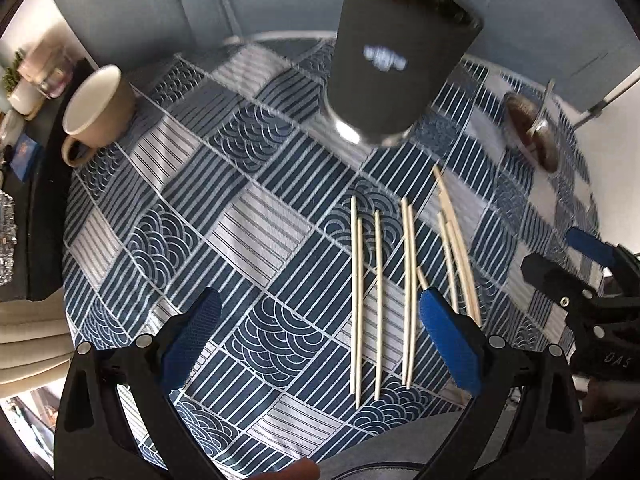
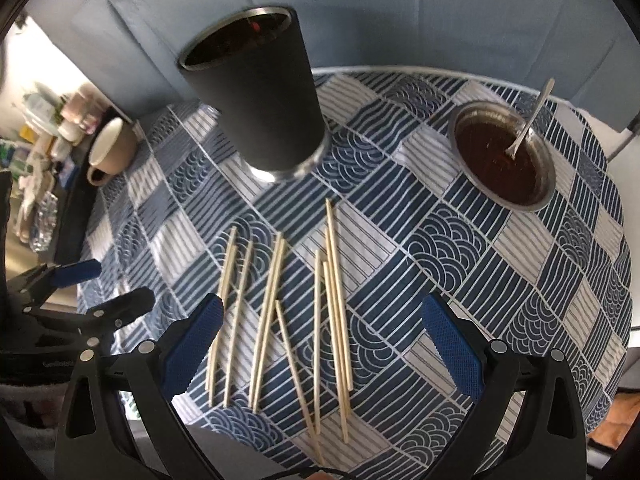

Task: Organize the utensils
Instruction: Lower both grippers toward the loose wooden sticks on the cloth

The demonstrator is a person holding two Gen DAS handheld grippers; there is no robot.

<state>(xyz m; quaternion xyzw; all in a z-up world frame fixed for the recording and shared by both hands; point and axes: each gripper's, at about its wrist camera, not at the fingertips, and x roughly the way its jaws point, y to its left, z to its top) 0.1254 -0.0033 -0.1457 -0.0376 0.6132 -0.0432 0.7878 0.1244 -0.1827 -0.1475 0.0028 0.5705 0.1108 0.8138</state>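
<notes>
A round bench (image 2: 560, 280) draped in a blue patterned cloth (image 1: 248, 224) carries a tall dark cup (image 2: 260, 96) at its middle, a beige mug (image 1: 100, 108) and a metal bowl (image 2: 504, 156) with a spoon (image 2: 532, 120). Pale chopsticks (image 2: 280, 320) lie loose before the cup. The left claw (image 1: 320, 344) and right claw (image 2: 324, 344) hover above, both spread apart and holding nothing.

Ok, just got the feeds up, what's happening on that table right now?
A person holds a gripper in each hand above the patterned tablecloth. Both the left gripper and right gripper are open and empty. The wooden chopsticks lie loose on the cloth, none yet in the black tumbler behind them. A beige mug and a bowl of dark sauce with a spoon sit aside.
</notes>
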